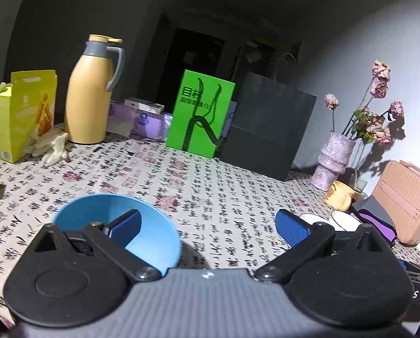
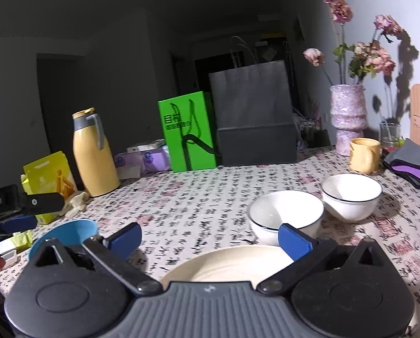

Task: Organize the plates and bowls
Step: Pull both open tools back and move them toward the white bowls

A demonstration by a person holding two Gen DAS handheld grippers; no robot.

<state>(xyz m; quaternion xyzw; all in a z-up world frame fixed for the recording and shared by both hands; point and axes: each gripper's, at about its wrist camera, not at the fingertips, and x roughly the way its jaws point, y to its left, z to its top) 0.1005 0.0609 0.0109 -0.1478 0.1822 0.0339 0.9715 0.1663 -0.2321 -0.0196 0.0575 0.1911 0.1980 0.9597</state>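
A blue bowl (image 1: 142,225) sits on the patterned tablecloth just under my left gripper (image 1: 210,225), whose left finger hangs over the bowl's hollow; the jaws stand wide open and hold nothing. In the right wrist view the blue bowl (image 2: 69,231) lies at the lower left. A cream plate (image 2: 229,264) lies right below my right gripper (image 2: 210,239), which is open and empty. Two white bowls with dark rims stand behind it, the nearer one (image 2: 286,211) and the farther one (image 2: 350,194), side by side. The white bowls (image 1: 342,221) peek past my left gripper's right finger.
At the back stand a yellow thermos (image 2: 94,155), a green box (image 2: 187,132), a black paper bag (image 2: 255,121), and a pink vase of dried flowers (image 2: 348,118). A yellow mug (image 2: 363,155) and a purple-grey pouch (image 2: 412,163) sit right. A yellow carton (image 1: 24,112) stands left.
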